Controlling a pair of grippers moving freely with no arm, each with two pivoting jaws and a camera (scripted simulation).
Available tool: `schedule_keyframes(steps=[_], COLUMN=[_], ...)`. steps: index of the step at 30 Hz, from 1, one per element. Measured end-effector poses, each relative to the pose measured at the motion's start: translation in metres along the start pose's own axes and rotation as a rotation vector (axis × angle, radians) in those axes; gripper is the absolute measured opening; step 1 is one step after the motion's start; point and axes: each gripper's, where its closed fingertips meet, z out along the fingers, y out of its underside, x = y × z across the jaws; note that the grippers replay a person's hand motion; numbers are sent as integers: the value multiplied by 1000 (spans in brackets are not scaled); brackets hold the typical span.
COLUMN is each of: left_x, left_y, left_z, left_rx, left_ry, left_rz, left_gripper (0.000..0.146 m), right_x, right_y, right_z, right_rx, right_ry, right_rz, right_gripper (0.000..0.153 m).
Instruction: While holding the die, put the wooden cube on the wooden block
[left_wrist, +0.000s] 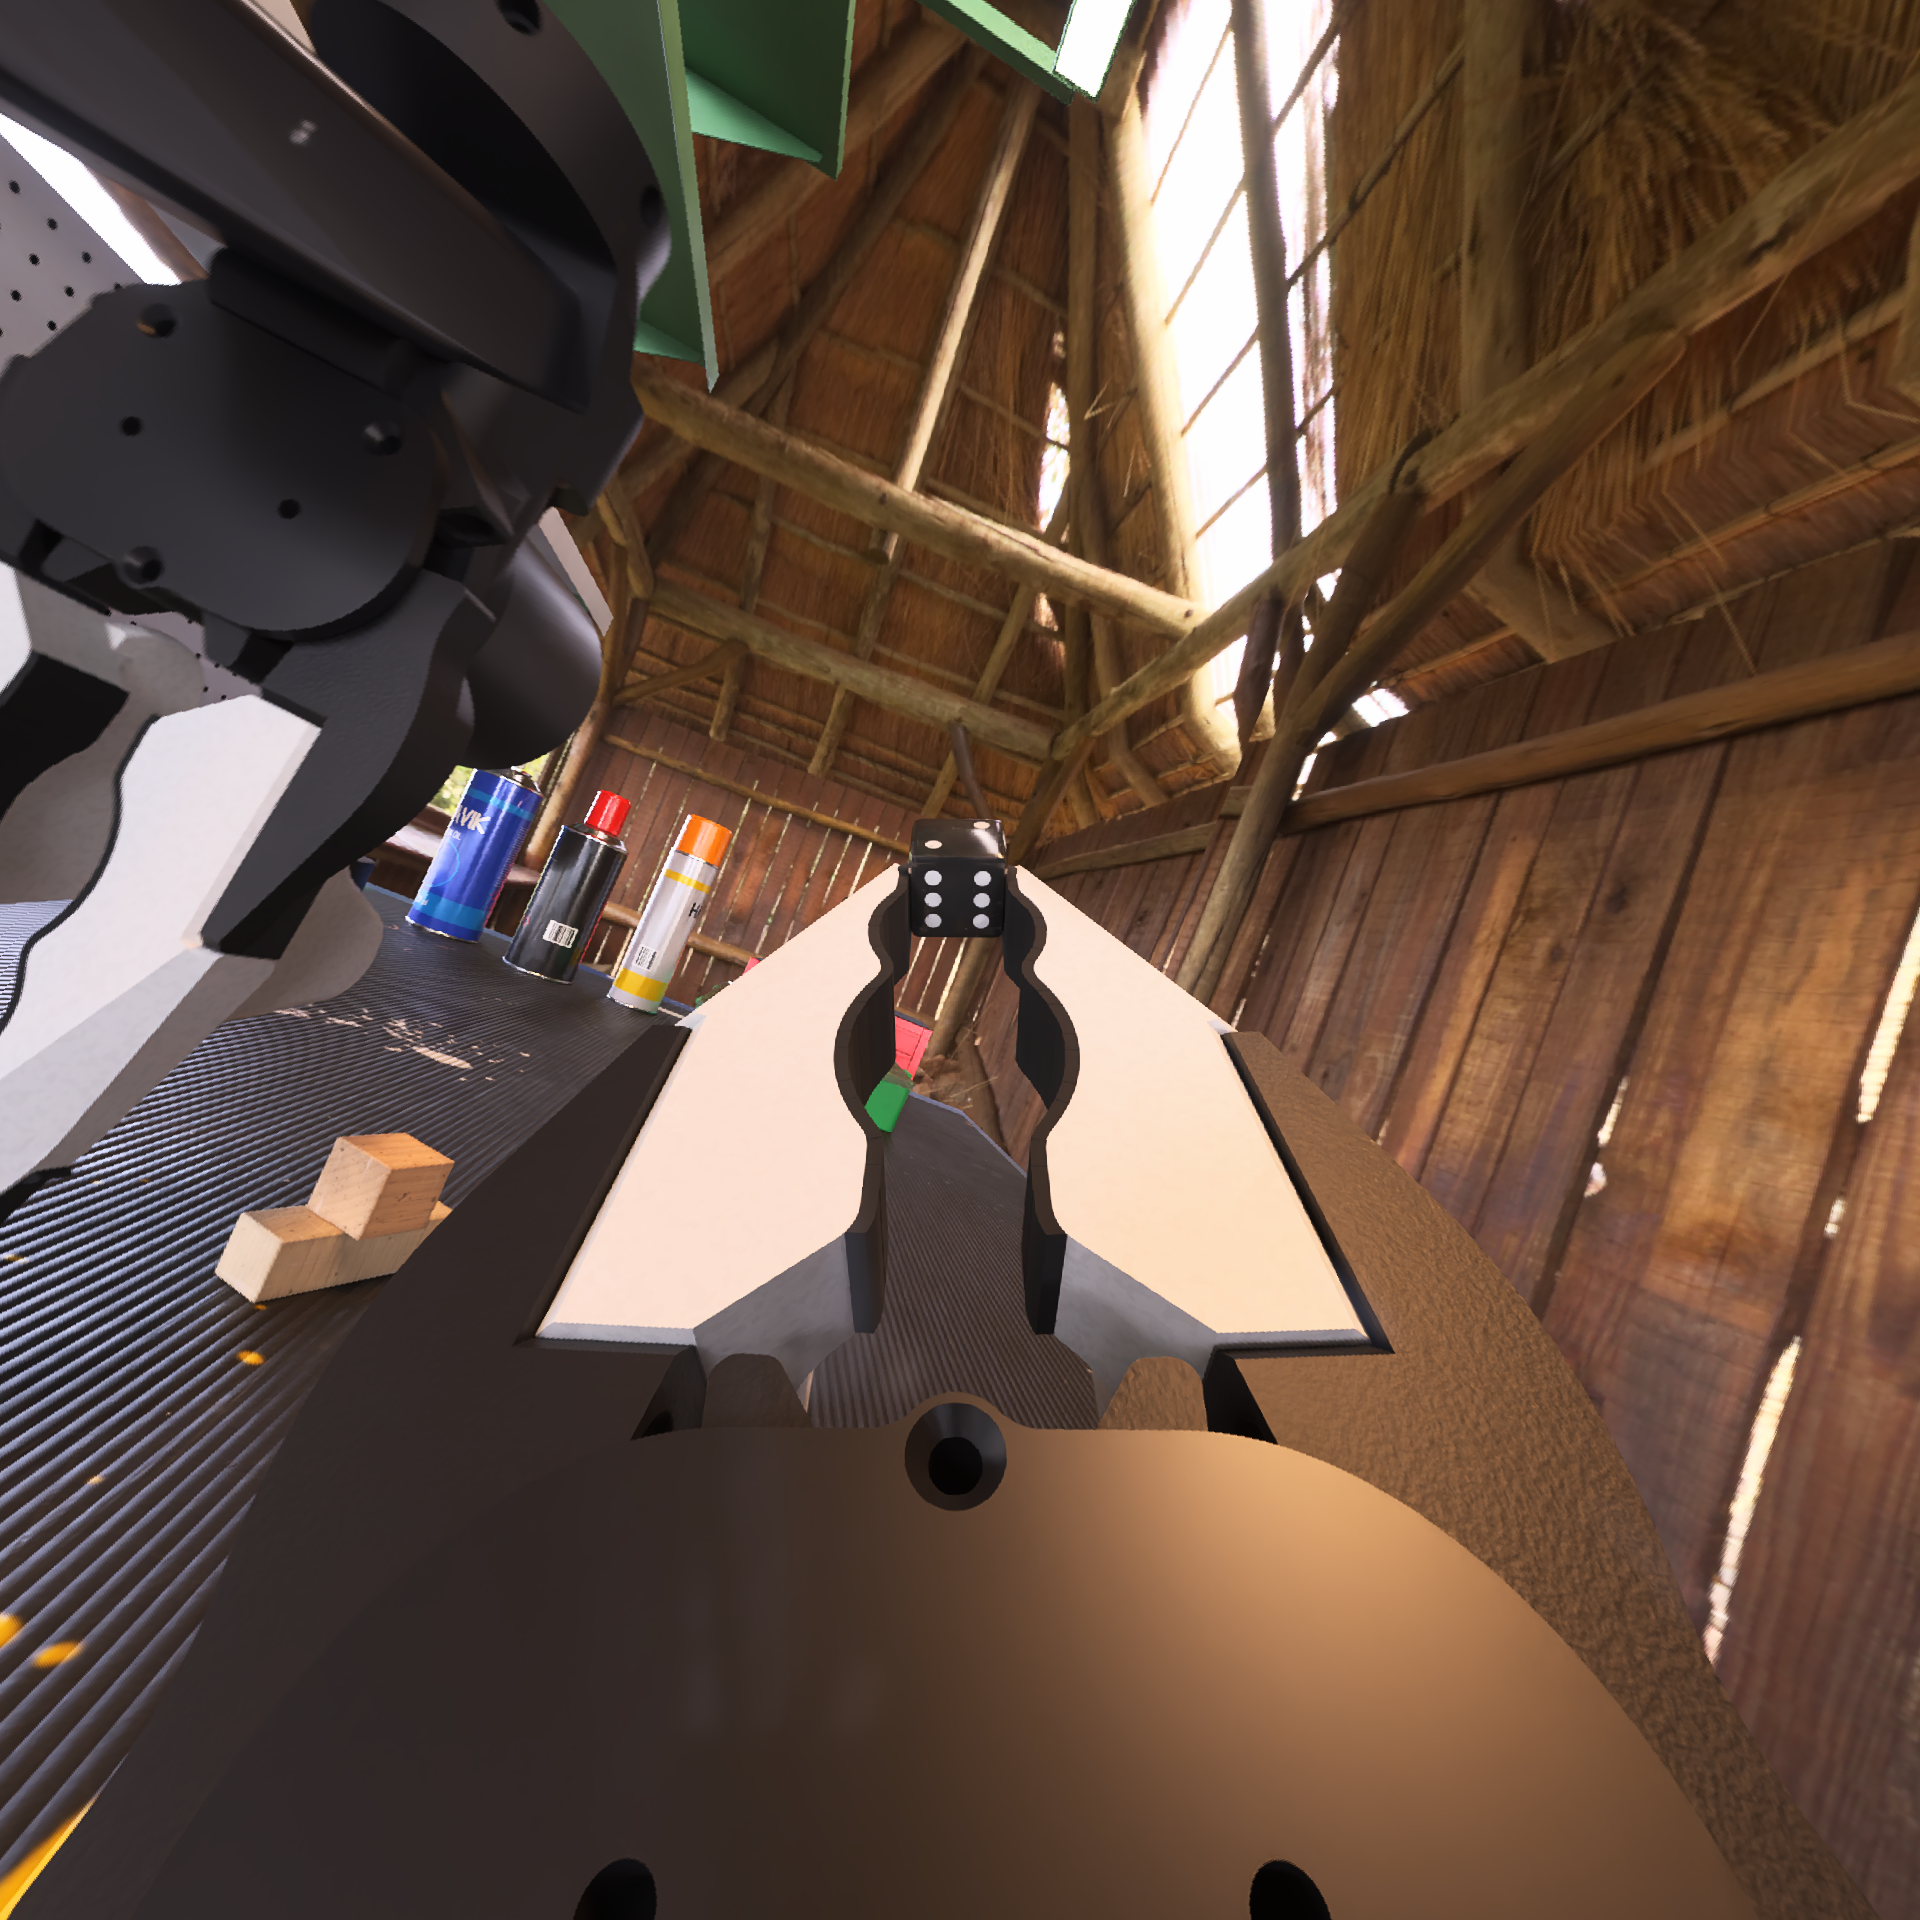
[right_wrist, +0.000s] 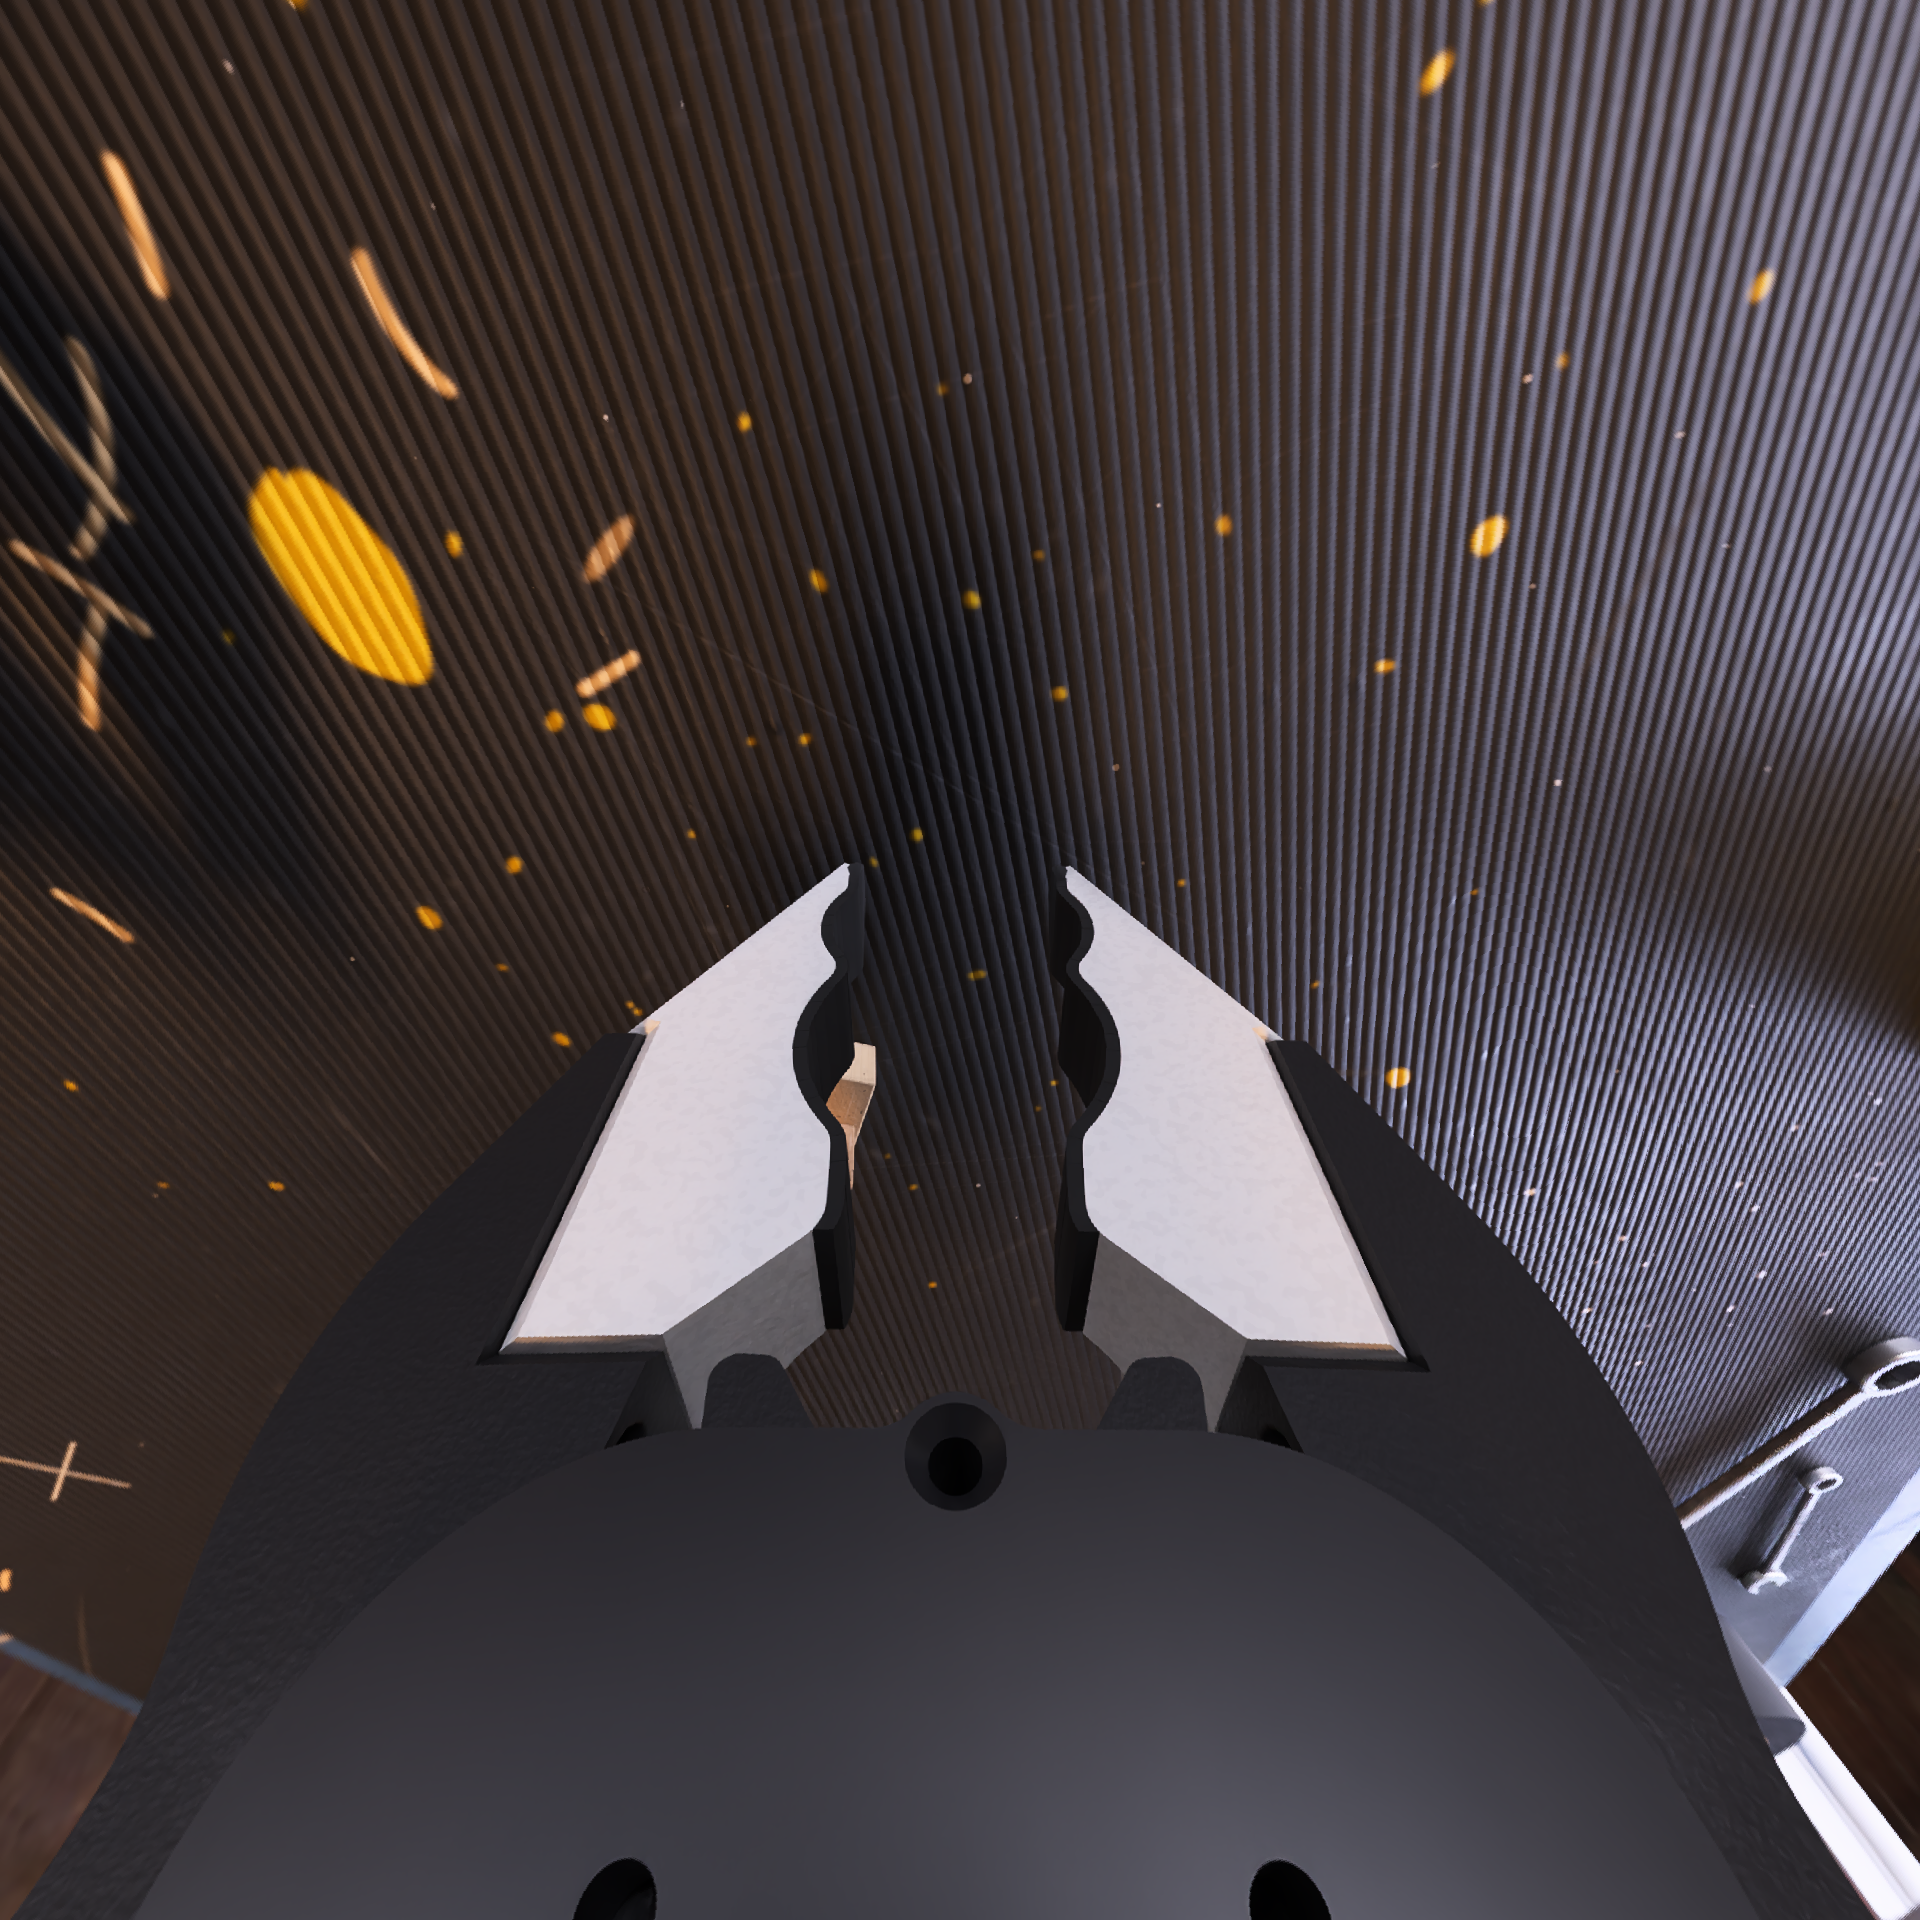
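In the left wrist view my left gripper (left_wrist: 956, 881) is shut on a black die with white pips (left_wrist: 957, 902), held at the fingertips above the dark ribbed mat (left_wrist: 156, 1455). A pale wooden cube (left_wrist: 387, 1182) rests on top of a pale wooden block (left_wrist: 296, 1255) at the left on the mat. My right gripper (left_wrist: 135, 894) hangs above and left of them, apart from the cube. In the right wrist view my right gripper (right_wrist: 956, 883) is open and empty, facing the mat (right_wrist: 1351, 520). A sliver of pale wood (right_wrist: 858, 1091) shows beside its left finger.
Three spray cans stand at the mat's far edge: blue (left_wrist: 476, 854), black with a red cap (left_wrist: 571, 888), white with an orange cap (left_wrist: 670, 914). Small green (left_wrist: 886, 1103) and red (left_wrist: 910, 1042) objects lie beyond my left fingers. Wrenches (right_wrist: 1787, 1486) lie at the right.
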Motion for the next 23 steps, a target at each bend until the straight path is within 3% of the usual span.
schedule_keyframes(steps=[5, 7, 12, 15, 18, 21, 23], left_x=[0, 0, 0, 1, 1, 0, -2], left_y=[0, -1, -1, -2, -2, -1, -1], left_z=[0, 0, -1, -2, -1, -1, -1], left_rx=[-1, 3, 5, 10, 10, 5, 4], left_ry=[3, 4, 3, 5, 6, 1, -9], left_rz=[0, -1, -3, -6, -9, -8, -6], left_gripper=[16, 16, 16, 16, 16, 16, 16], right_x=[0, -3, 0, 13, 45, 95, 117], right_y=[10, 8, 5, -9, -11, 30, 61], right_z=[20, 23, 18, -17, -81, -129, -128], right_rx=[-167, -166, -126, 81, 401, 529, 501], right_ry=[-27, -64, -6, 143, 375, 619, 643], right_rz=[-27, -34, -49, -13, 94, 290, 417], right_gripper=[32, 19, 17, 16, 16, 17, 37])
